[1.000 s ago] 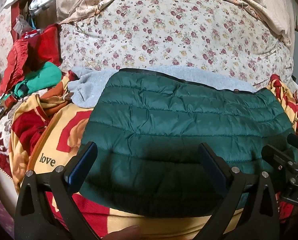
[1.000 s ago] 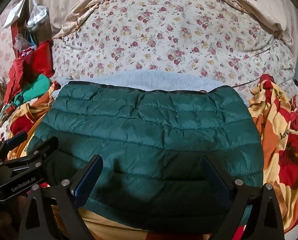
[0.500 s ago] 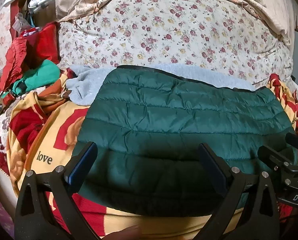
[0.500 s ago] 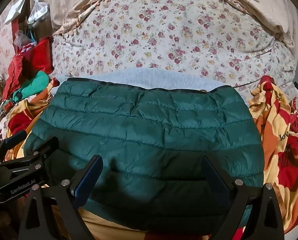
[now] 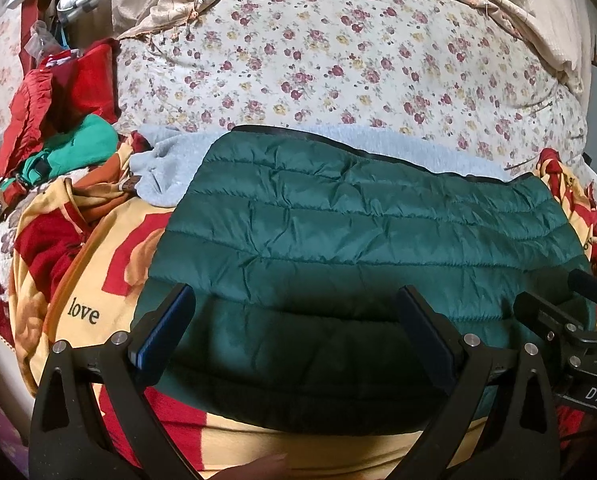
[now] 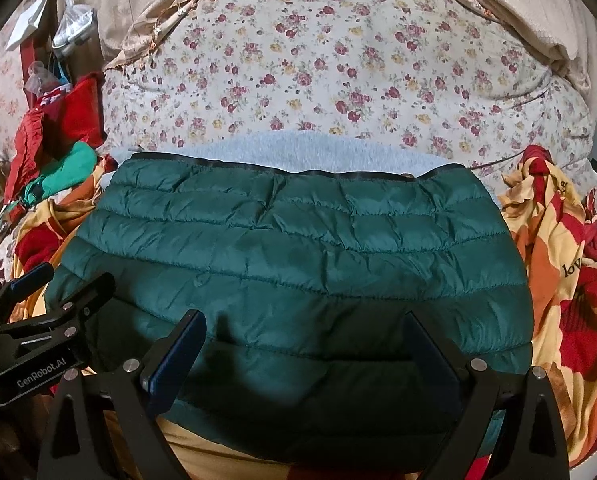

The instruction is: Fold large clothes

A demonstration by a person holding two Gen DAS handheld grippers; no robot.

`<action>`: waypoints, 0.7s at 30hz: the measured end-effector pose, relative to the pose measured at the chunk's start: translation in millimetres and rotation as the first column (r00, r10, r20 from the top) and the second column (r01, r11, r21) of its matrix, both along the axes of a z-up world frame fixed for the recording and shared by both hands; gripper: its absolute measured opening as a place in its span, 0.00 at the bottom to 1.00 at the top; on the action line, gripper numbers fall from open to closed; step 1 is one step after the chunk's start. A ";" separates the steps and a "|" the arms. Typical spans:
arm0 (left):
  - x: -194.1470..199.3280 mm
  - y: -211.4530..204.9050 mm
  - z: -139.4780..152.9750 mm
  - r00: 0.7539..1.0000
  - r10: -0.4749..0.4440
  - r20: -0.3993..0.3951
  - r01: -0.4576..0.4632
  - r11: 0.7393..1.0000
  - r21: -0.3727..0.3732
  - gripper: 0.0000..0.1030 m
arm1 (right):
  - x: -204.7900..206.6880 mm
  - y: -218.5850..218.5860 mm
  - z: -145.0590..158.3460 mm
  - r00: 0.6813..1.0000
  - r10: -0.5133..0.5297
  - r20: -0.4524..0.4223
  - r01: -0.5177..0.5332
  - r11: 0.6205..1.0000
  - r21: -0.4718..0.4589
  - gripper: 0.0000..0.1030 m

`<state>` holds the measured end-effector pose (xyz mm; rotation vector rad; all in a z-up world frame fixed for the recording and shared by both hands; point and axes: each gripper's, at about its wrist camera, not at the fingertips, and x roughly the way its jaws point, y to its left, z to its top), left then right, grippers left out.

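so both sets of jaws are spread wide with nothing between them. the left gripper (image 5: 294, 340) and right gripper (image 6: 306, 356) hover side by side over the near edge of the jacket (image 5: 358, 248), not touching it as far as i can tell. the jacket's green, quilted, folded into a wide flat slab on a yellow and red blanket (image 5: 98, 304) that says "love". a grey garment (image 5: 166, 172) pokes out from under its far edge. behind that there's a floral quilt (image 5: 338, 48), and off to the left a heap of red and green clothes (image 5: 62, 120).
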<state>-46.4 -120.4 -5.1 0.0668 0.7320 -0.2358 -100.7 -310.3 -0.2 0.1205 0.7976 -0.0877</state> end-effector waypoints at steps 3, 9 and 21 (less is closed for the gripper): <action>0.0 -0.6 -0.4 1.000 0.000 0.001 0.000 1.000 0.000 0.98 | 0.5 -0.5 -1.2 1.000 0.000 -0.003 0.000 1.000 0.002 0.95; 0.1 -1.2 -0.1 1.000 0.001 -0.001 -0.001 1.000 0.000 0.98 | 2.0 1.0 -4.3 1.000 0.006 -0.011 -0.006 1.000 0.002 0.95; 0.3 -3.2 -3.7 1.000 -0.004 -0.008 0.004 1.000 0.002 0.98 | 4.6 2.7 -6.4 1.000 0.010 -0.020 -0.010 1.000 0.003 0.95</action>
